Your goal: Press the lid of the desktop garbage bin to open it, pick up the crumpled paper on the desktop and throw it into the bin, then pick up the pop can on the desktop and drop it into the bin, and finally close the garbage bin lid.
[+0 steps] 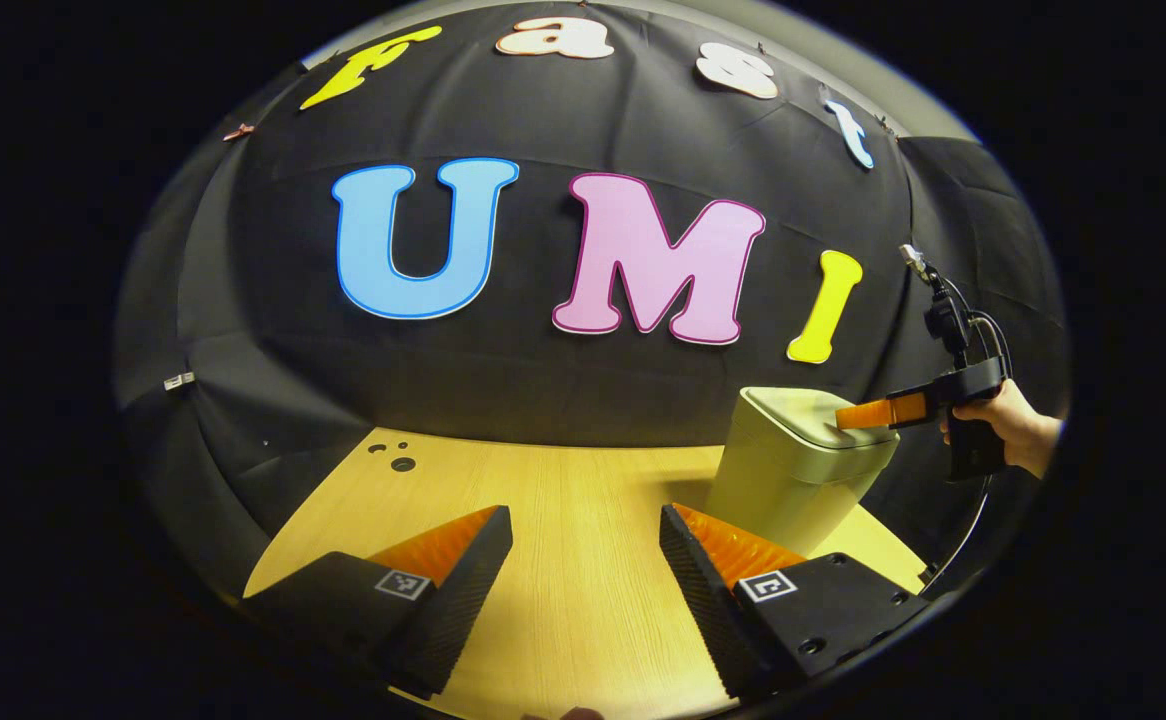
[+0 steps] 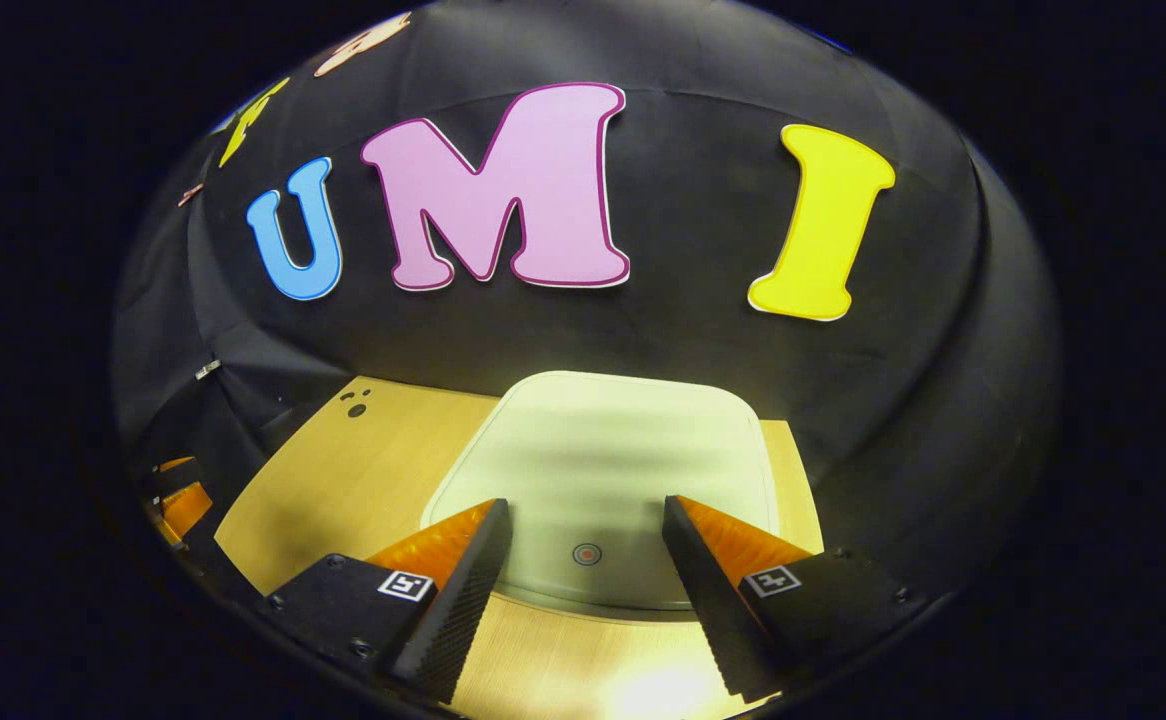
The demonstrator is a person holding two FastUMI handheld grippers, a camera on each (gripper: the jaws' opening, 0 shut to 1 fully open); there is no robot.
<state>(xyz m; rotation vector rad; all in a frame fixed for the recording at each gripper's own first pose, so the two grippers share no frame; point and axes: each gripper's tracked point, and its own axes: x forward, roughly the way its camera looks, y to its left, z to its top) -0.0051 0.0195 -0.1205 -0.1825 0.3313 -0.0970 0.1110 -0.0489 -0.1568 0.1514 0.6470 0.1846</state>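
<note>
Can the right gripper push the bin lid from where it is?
Probably yes. The right gripper is open and right above the closed lid, with nothing between them.

left gripper [image 1: 585, 540] | wedge fingers [image 1: 708, 570], ridged pads | square tags (both) | screws

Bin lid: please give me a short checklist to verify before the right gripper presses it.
1. Lid closed on the garbage bin: ok.
2. Right gripper above the lid: ok; the left gripper view shows it over the lid's right side.
3. Round press mark between the right jaws: ok.
4. Contact with the lid: cannot tell.
5. Left gripper away from the bin, jaws open and empty over the table: ok.
6. Crumpled paper and pop can located: cannot tell.
</note>
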